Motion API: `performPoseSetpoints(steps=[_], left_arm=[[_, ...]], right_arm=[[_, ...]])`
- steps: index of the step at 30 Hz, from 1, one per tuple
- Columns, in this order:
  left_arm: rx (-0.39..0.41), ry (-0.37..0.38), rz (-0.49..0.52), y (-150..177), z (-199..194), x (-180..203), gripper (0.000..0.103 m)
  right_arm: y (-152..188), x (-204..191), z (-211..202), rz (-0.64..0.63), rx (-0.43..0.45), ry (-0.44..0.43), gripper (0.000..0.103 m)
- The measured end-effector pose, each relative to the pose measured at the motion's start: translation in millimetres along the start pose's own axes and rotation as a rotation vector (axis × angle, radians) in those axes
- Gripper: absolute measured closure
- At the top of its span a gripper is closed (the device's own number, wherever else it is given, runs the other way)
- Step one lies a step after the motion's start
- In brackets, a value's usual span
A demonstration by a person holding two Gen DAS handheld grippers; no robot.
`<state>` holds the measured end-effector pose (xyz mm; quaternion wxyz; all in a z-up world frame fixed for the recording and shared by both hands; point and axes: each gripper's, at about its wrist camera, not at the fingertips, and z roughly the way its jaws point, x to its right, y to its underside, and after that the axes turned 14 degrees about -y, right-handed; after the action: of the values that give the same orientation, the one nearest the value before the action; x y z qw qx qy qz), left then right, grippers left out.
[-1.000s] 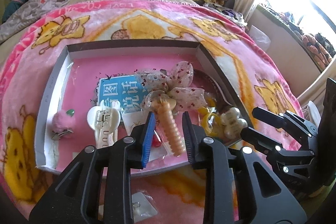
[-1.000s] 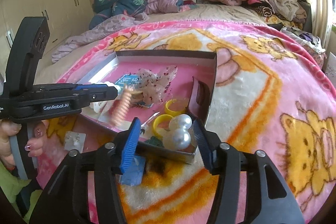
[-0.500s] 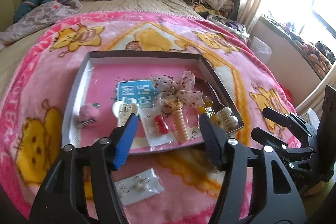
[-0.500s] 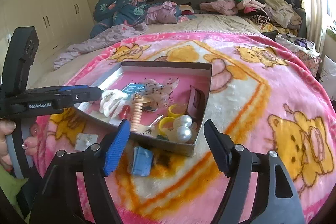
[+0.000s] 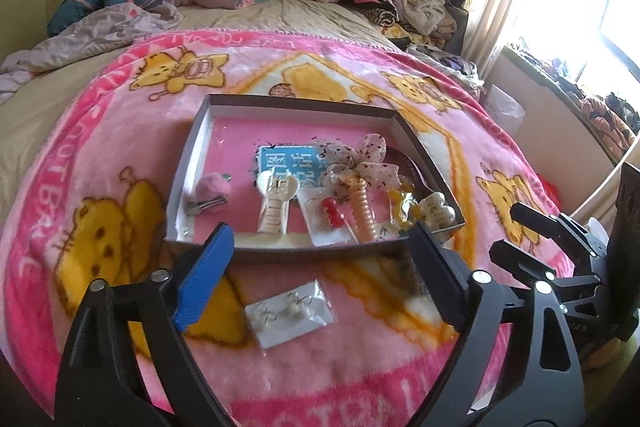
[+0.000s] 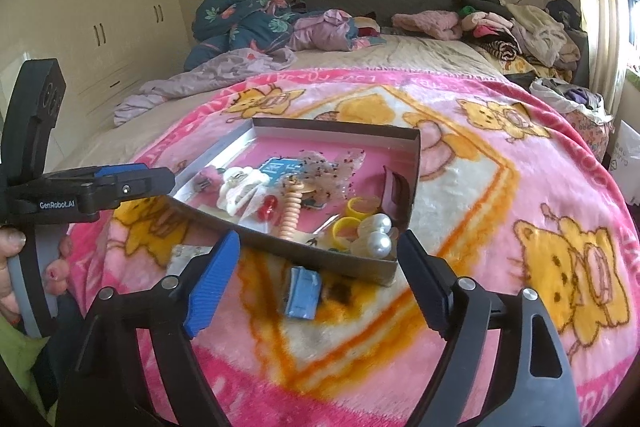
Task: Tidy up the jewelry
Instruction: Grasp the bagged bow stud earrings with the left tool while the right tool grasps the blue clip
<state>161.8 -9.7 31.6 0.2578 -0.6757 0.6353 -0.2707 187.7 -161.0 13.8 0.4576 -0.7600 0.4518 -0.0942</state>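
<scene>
On the bed, a pink blanket (image 5: 120, 155) carries an open box (image 5: 188, 163) holding most of the jewelry: spiral hair tie (image 5: 362, 205), white claw clip (image 5: 276, 201), pink pompom clip (image 5: 210, 189), pearl piece (image 6: 378, 233), yellow rings (image 6: 348, 217) at the right end.

Left tool (image 5: 320, 279): released, nothing between its fingers; jaws have just been opening. It hangs over the blanket on the near side of the box. Right tool (image 6: 318, 279): also released and empty, jaws likewise just opened, near the box's near right corner.

Items outside the box:
- Earring packet (image 5: 290, 311), clear bag, flat on the blanket, just near of the box wall and directly between the left tool's fingers in the left wrist view, but lower than the tips. Not touched.
- Blue packet (image 6: 302, 291), on the blanket touching or just short of the box's near wall, between the right tool's fingers in the right wrist view. Not touched.

Judgement: step in hand is picking up the strays.

Method notes: both packets lie flat on soft pile, so bring one finger low against an edge and pinch across the short side. Slippery film likely; close slowly. Keep the far finger clear of the box wall so the box is not shoved. Lift clear of the wall before moving inward.
</scene>
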Motion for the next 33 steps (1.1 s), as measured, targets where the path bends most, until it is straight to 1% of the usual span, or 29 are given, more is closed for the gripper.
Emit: performPoseSetpoints(steps=[6,18,27,33], left_arm=[[0.006,-0.026,-0.018,13.4,-10.5,-11.9,0.013],[-0.010,-0.063,-0.027,40.4,-19.1,-28.6,0.012],[-0.047,-0.081,-0.038,60.6,-13.9,-36.4,0.012],[-0.098,-0.074,-0.026,73.2,0.0,-33.0,0.012]], right_arm=[[3.3,-12.9,-2.0,-0.016,-0.005,-0.007,0.024],[16.2,-30.6,2.3,-0.034,-0.029,-0.019,0.023],[29.3,-32.5,12.3,-0.036,-0.057,-0.021,0.023],[41.6,-22.4,24.0,-0.011,-0.081,-0.002,0.023]])
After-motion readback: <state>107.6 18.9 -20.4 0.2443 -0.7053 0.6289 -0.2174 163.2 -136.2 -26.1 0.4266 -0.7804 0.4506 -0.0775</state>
